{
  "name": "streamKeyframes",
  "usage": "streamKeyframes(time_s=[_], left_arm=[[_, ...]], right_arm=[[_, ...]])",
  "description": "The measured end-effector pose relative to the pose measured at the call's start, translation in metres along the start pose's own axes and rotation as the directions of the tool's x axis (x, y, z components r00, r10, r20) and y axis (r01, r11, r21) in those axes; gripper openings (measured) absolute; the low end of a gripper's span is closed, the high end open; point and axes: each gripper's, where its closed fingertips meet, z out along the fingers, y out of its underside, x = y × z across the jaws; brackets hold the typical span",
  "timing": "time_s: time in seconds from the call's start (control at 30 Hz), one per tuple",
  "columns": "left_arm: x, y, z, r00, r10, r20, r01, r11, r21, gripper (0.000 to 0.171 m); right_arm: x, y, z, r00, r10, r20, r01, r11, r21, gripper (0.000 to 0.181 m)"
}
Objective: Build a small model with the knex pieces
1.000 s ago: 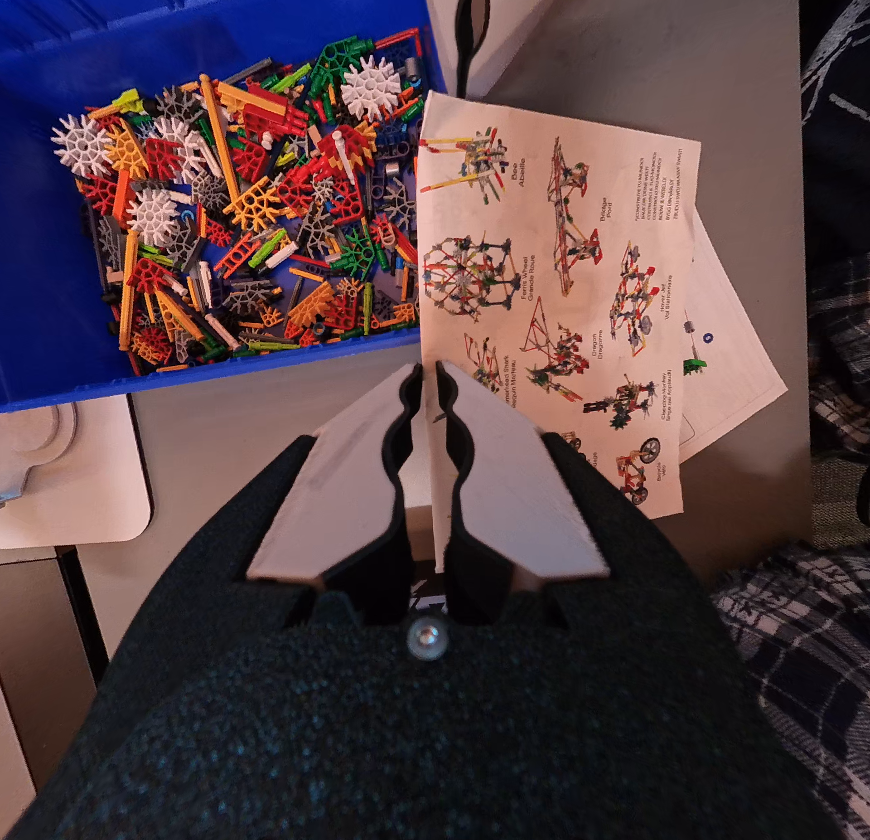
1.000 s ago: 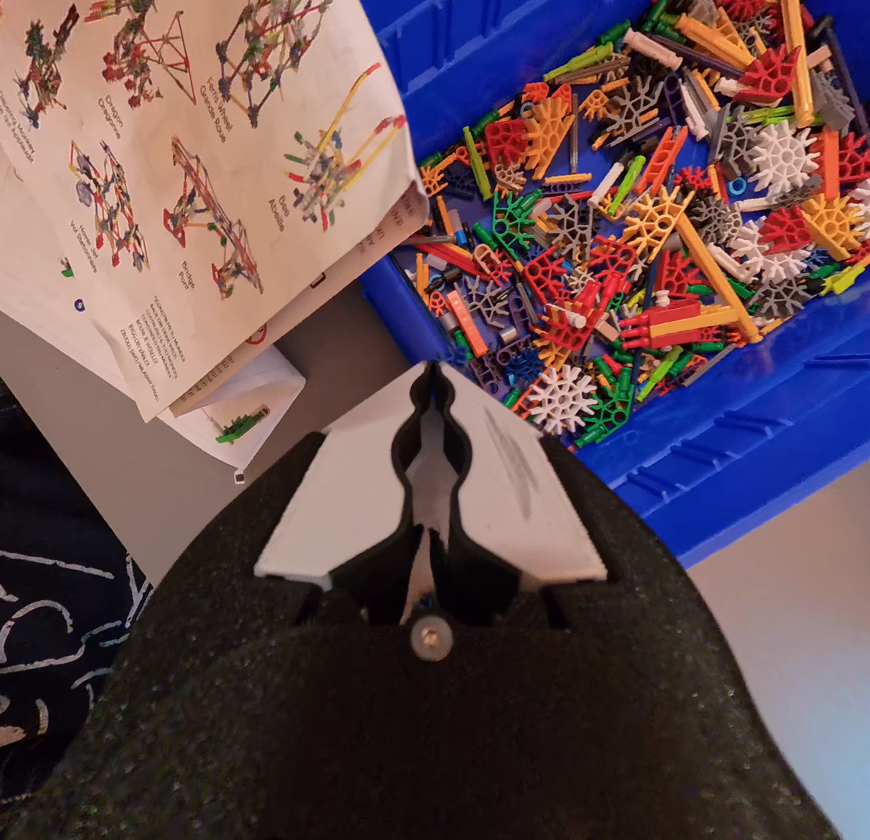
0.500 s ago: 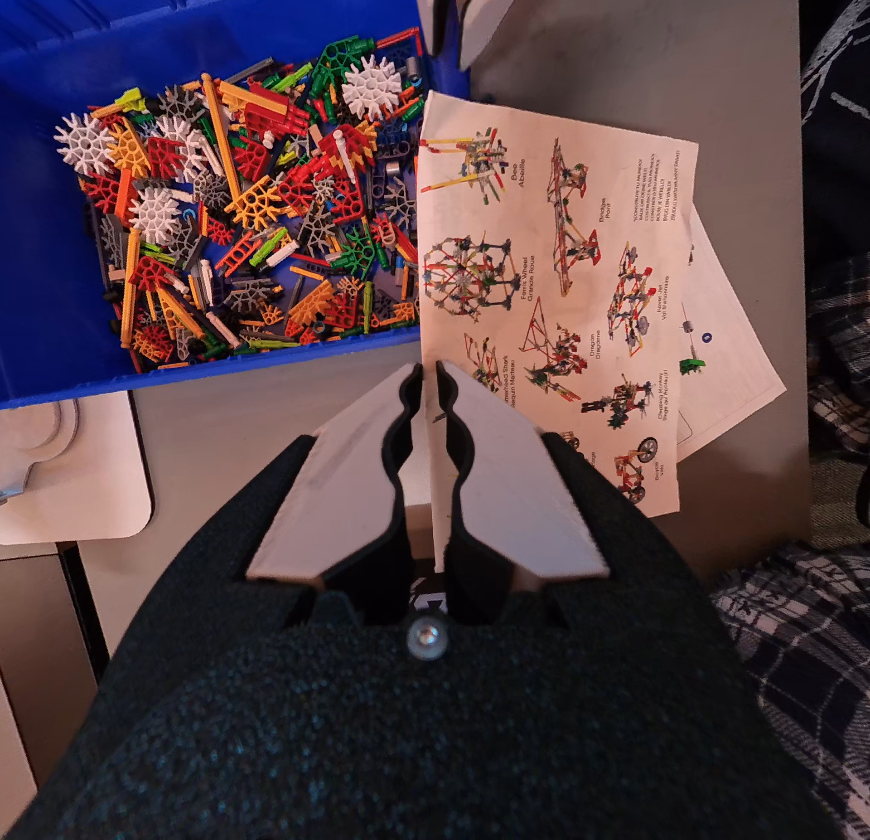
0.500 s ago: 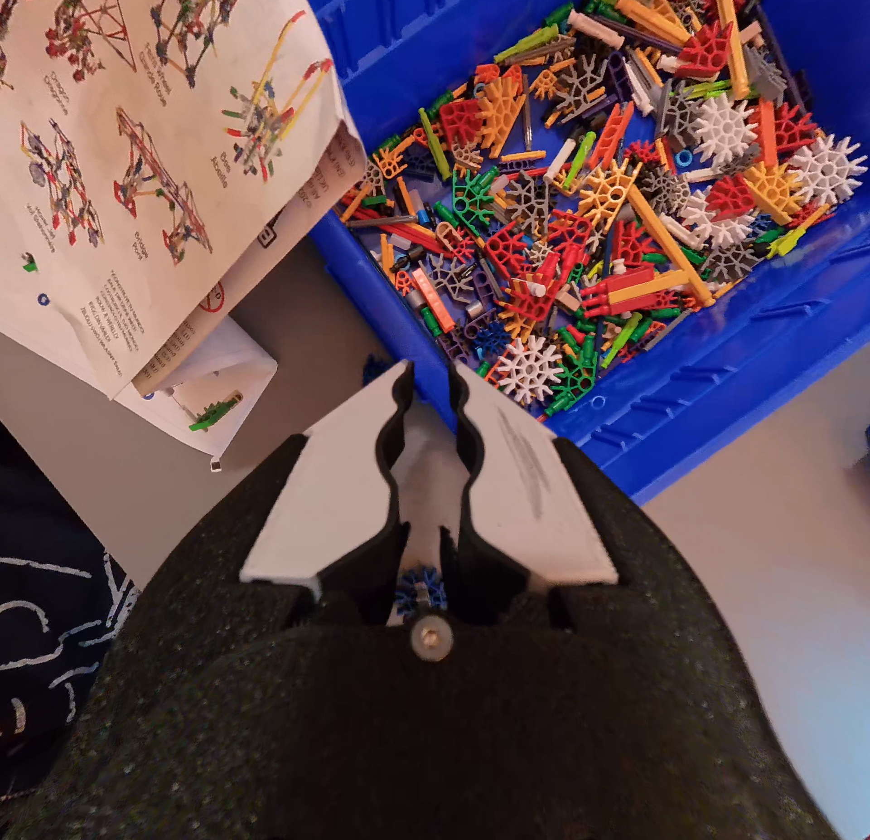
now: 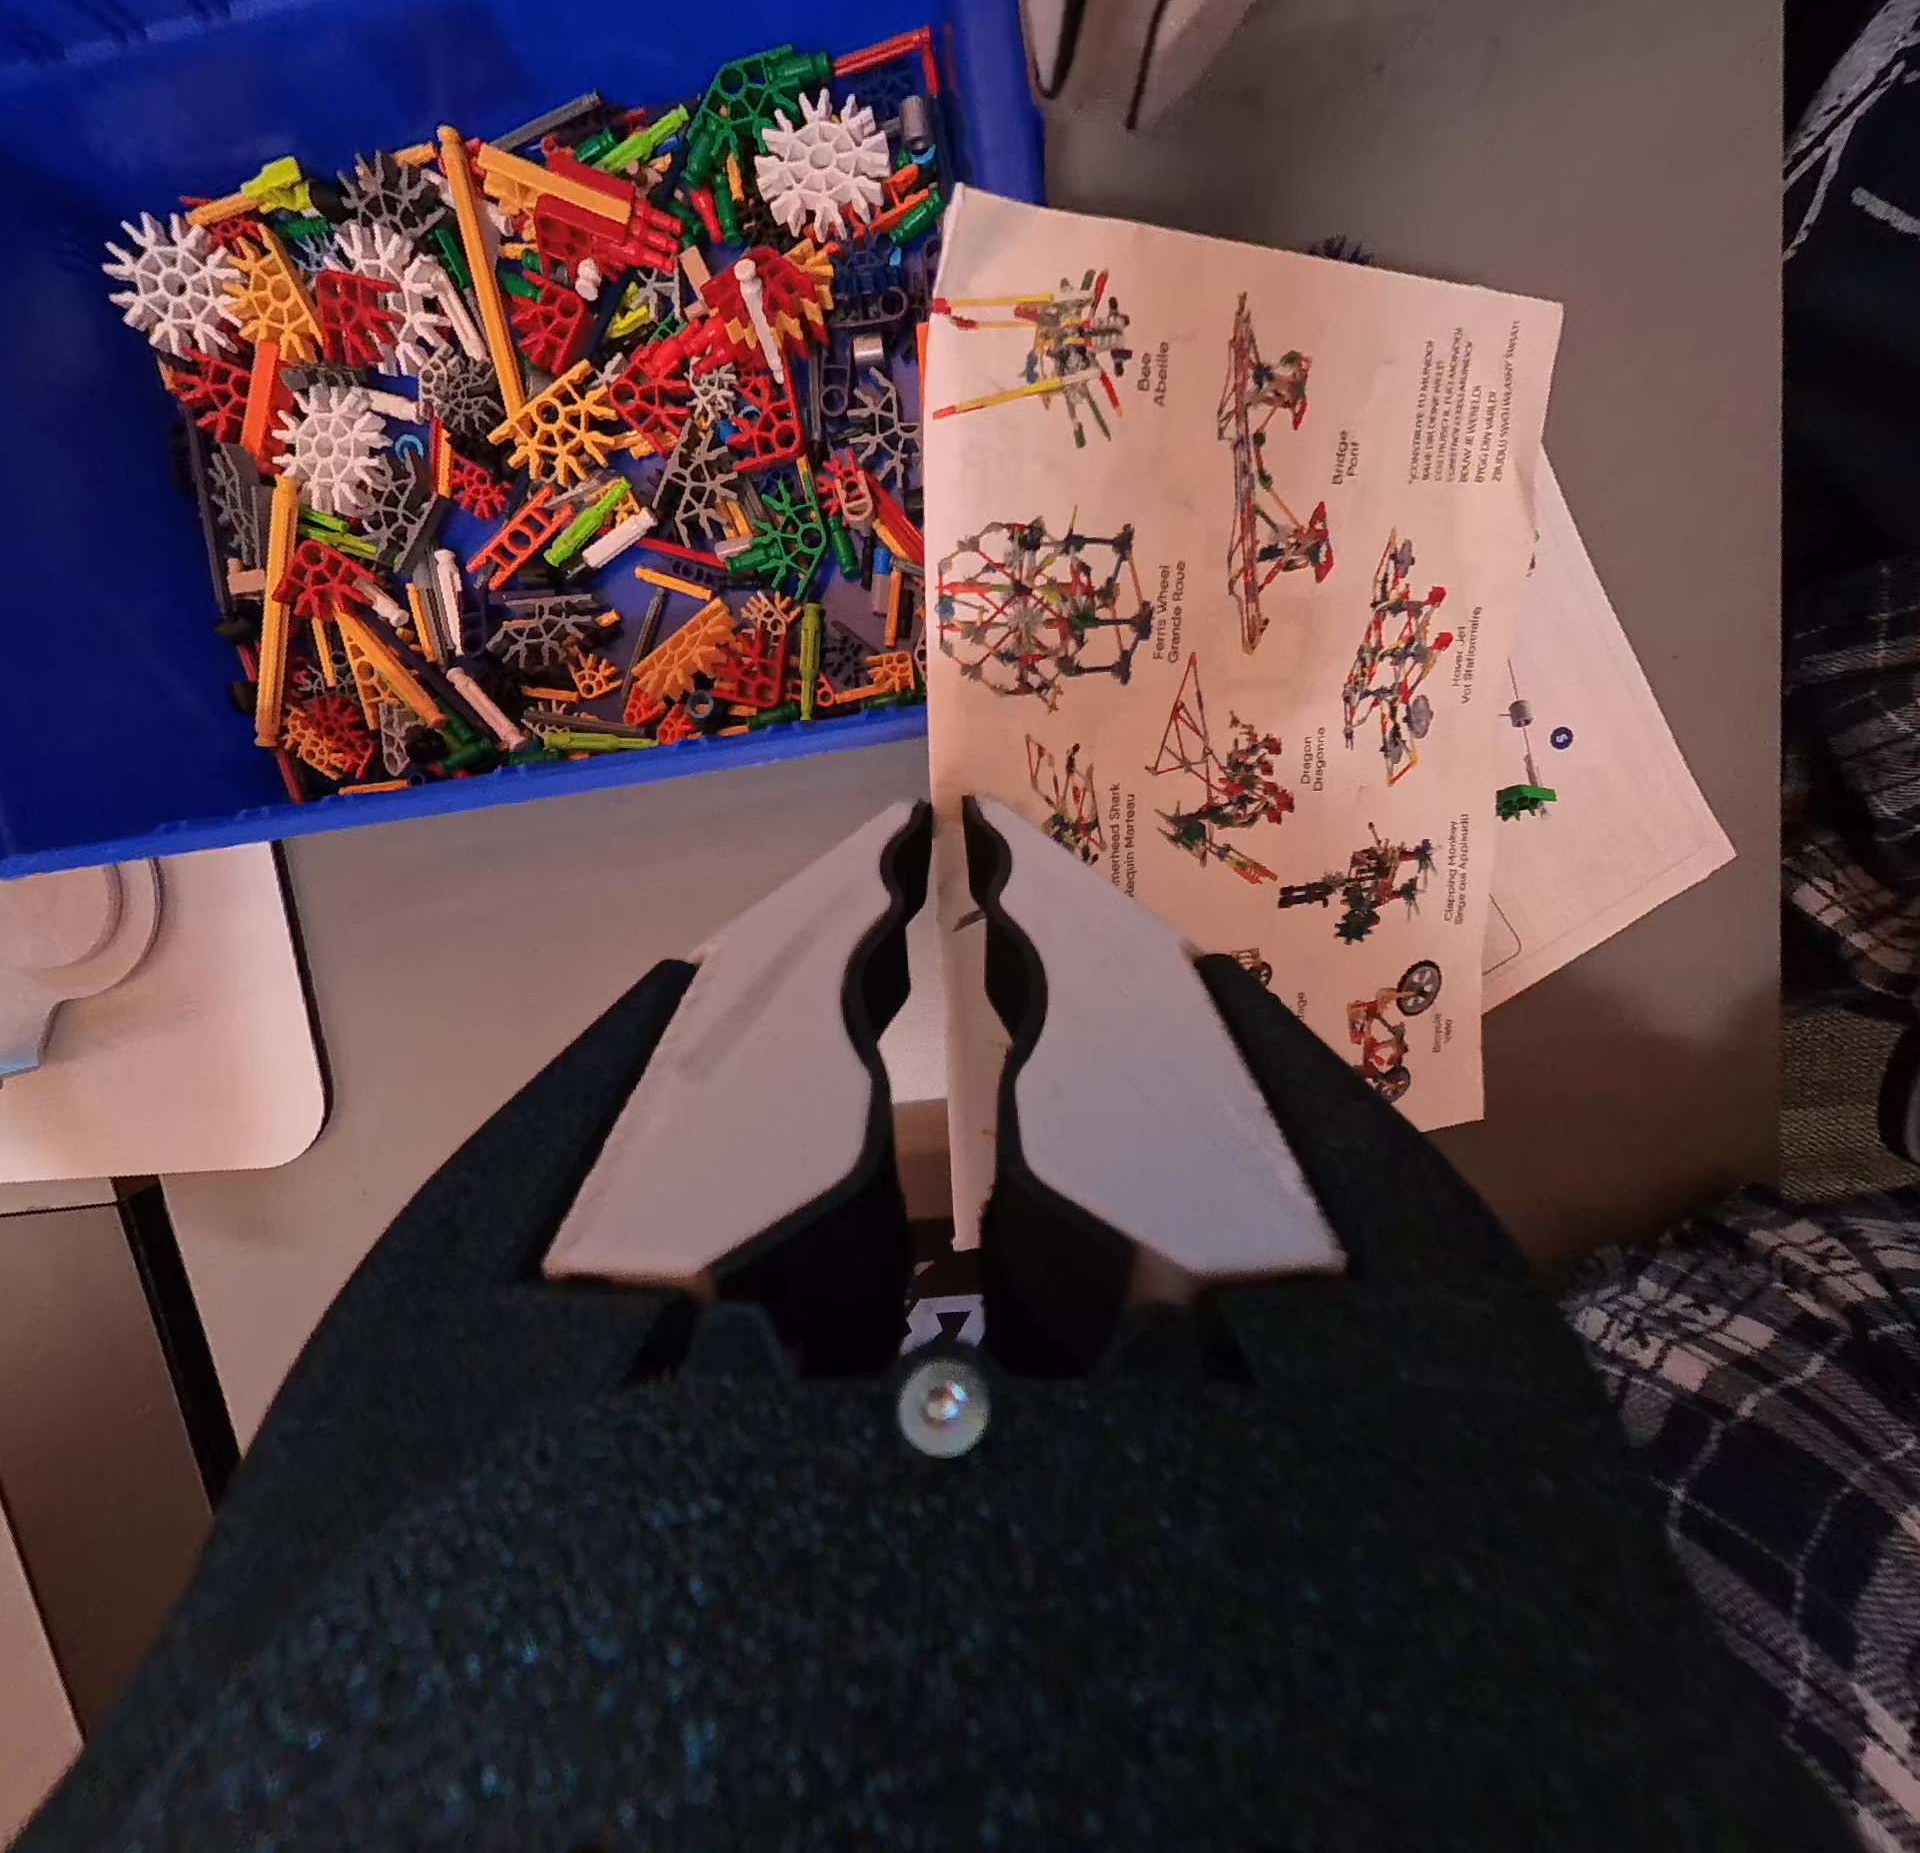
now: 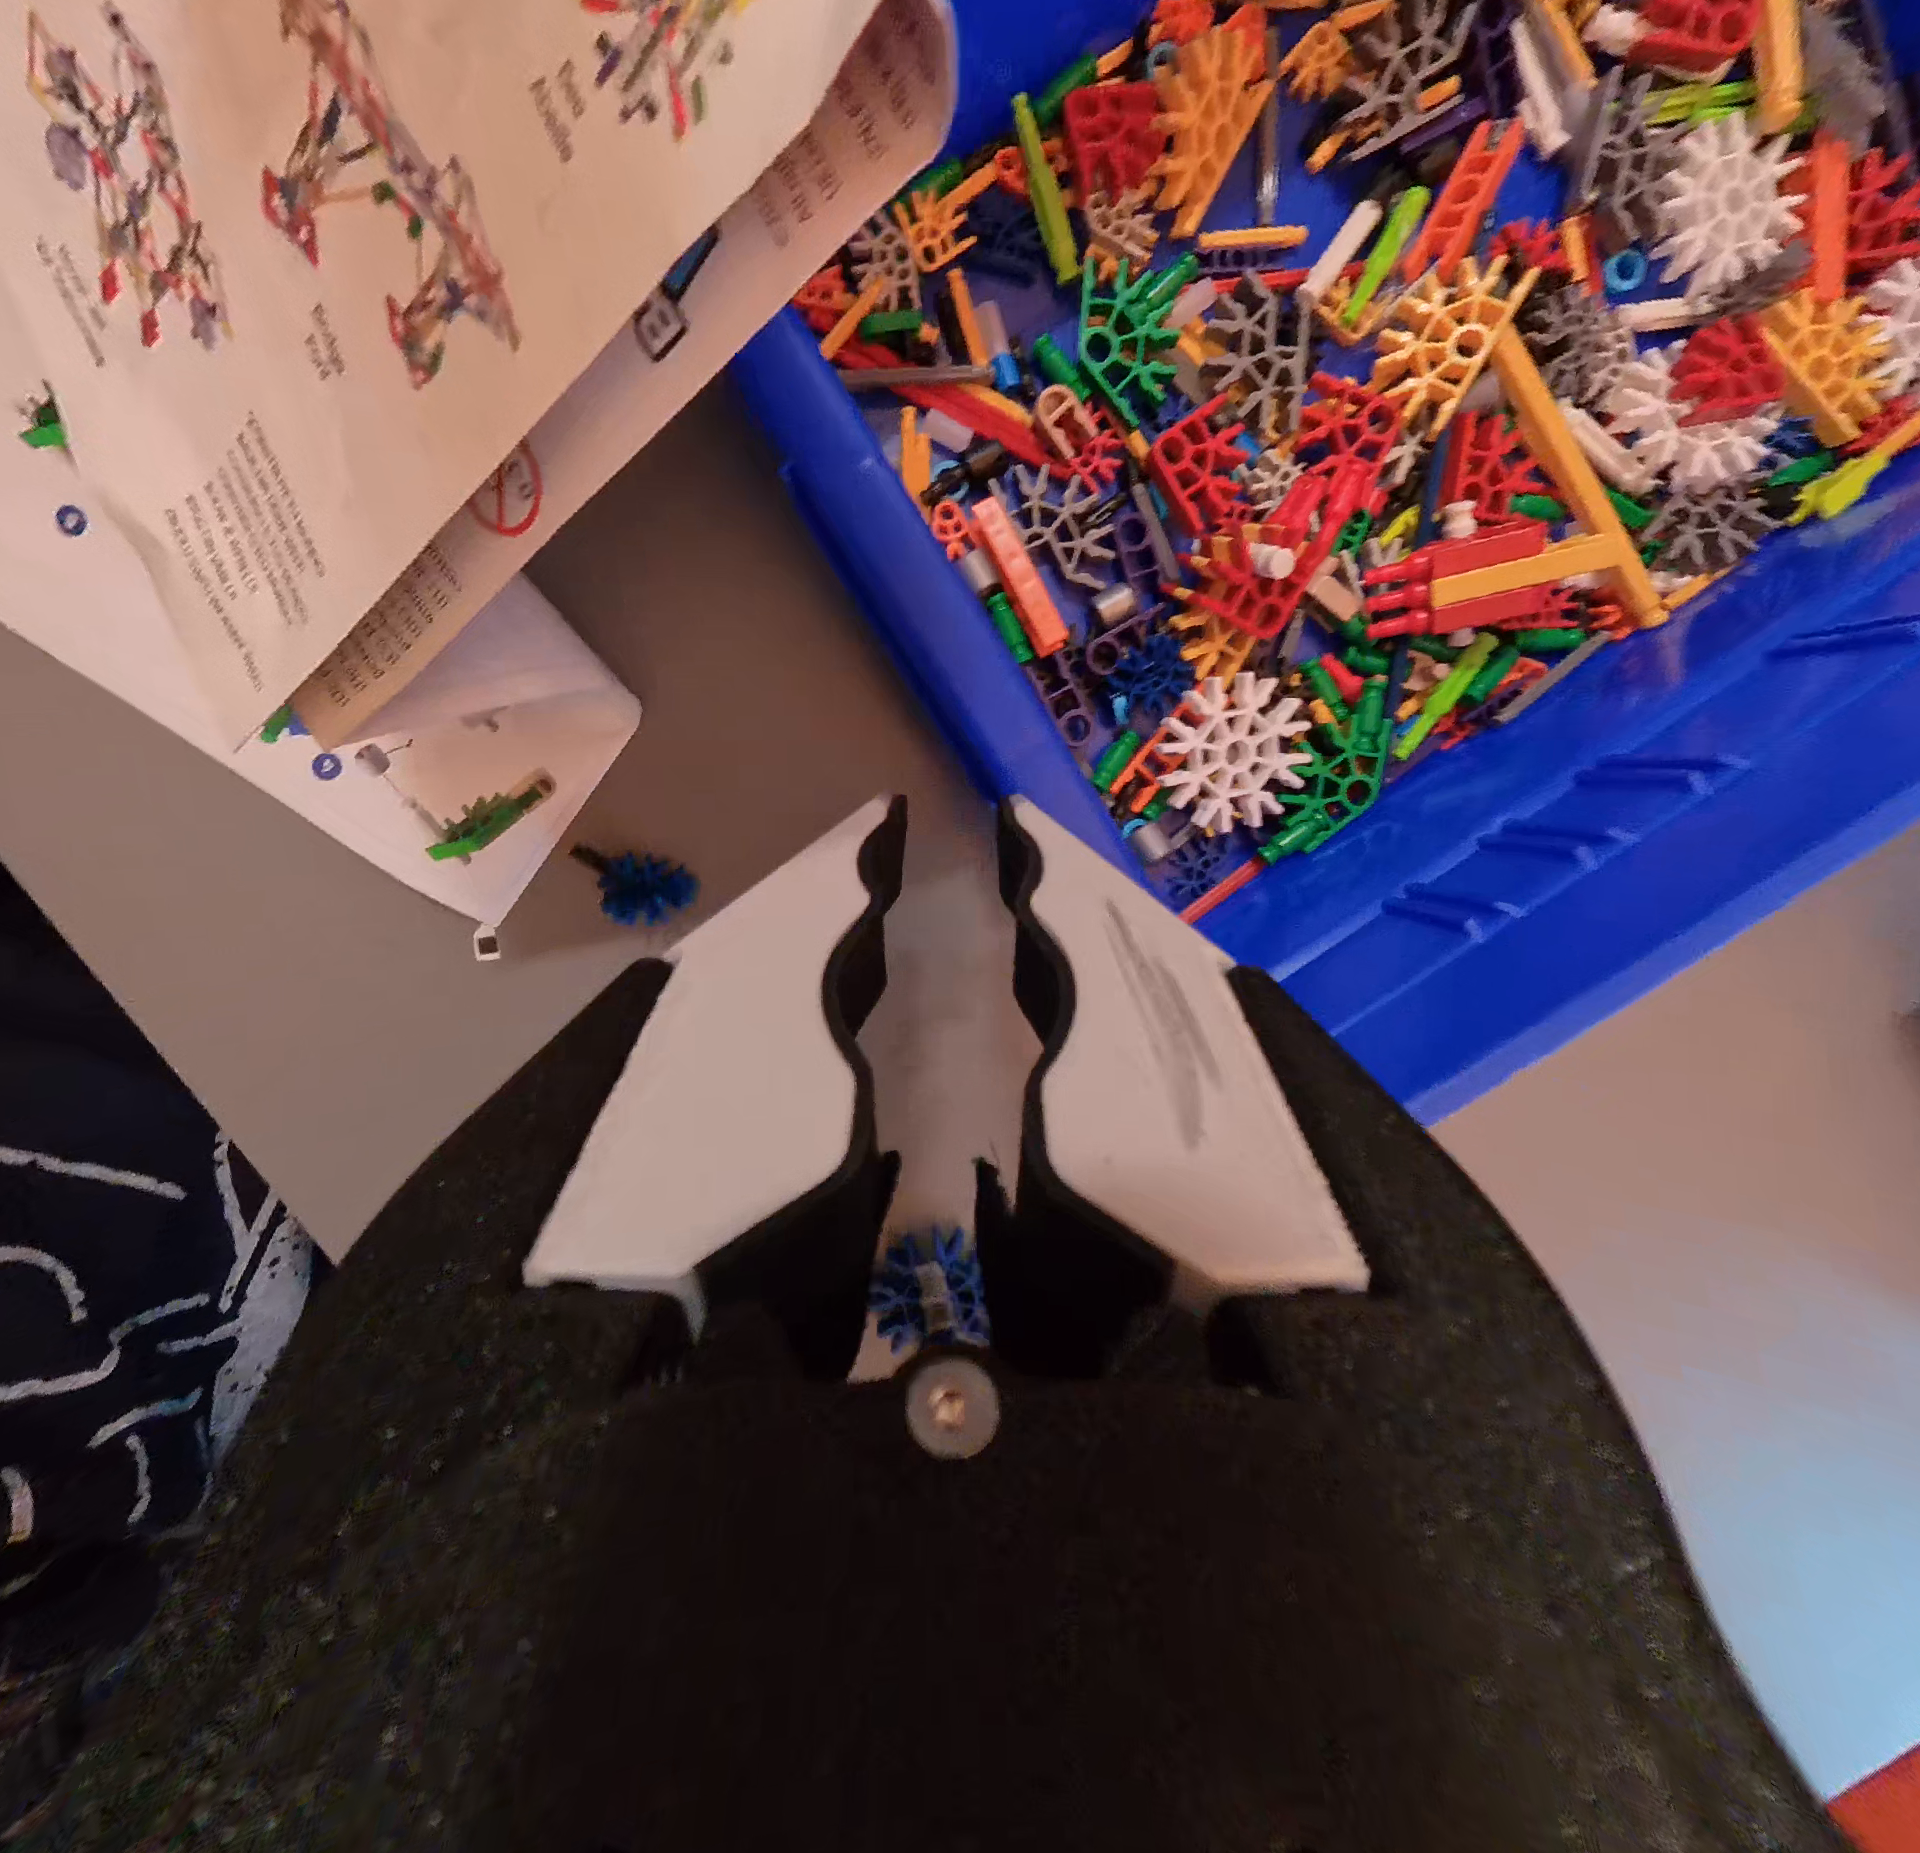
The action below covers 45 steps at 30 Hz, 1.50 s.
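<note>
Grey table fills the background of both views, with dark patterned fabric at the right edge of the left wrist view and at the lower left of the right wrist view.

Upper left in the left wrist view, a blue plastic bin is seen, cut off by the frame on the top and left; it is packed with multicoloured construction-toy rods and connectors, among them white snowflake-shaped pieces. In the right wrist view the same bin occupies the upper right, partly out of frame.

An instruction sheet printed with pictures of models and small captions is held at its near left edge by the left hand-held gripper, whose fingers are closed to a thin slit on the paper. A second white sheet lies partly hidden beneath it. The writing is small and, in the right wrist view, blurred.

The right hand-held gripper is seen with a narrow gap between its fingertips, nothing being pinched there. A blue snowflake connector shows deep between the fingers near the screw; whether it is gripped or lies on the table below cannot be told. Another blue connector rests on the table just beside the sheets' corner.

A white object at the left edge is cut off.
</note>
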Motion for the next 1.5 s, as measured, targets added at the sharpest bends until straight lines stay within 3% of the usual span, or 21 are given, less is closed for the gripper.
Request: streamKeyframes(time_s=[0.2,0.43,0.7,1.03,1.27,1.5], left_arm=[[0.002,0.0,-0.001,1.0,0.0,-0.001,0.0,1.0,0.0,0.005],[0.001,0.003,-0.003,1.0,-0.004,0.006,0.004,1.0,-0.002,0.005],[0.002,0.006,-0.003,1.0,-0.01,-0.01,0.01,1.0,-0.006,0.005],[0.02,-0.002,-0.007,0.997,0.035,-0.068,-0.033,0.999,0.032,0.003],[0.024,-0.002,0.003,0.994,0.038,-0.103,-0.037,0.999,0.005,0.004],[0.026,-0.003,0.009,0.994,0.032,-0.107,-0.035,0.999,-0.027,0.004]], right_arm=[[0.023,-0.018,0.002,0.999,0.015,-0.037,-0.015,1.0,-0.009,0.017],[0.05,-0.007,0.033,0.997,0.001,-0.072,-0.015,0.98,-0.2,0.017],[0.054,-0.03,0.022,0.993,-0.014,-0.117,-0.004,0.988,-0.152,0.017],[0.067,-0.024,-0.003,0.988,-0.003,-0.155,-0.015,0.993,-0.117,0.017],[0.036,-0.026,-0.013,0.998,-0.002,-0.063,0.001,1.0,-0.017,0.017],[0.028,-0.053,0.001,0.999,-0.018,-0.052,0.019,0.999,0.03,0.019]])
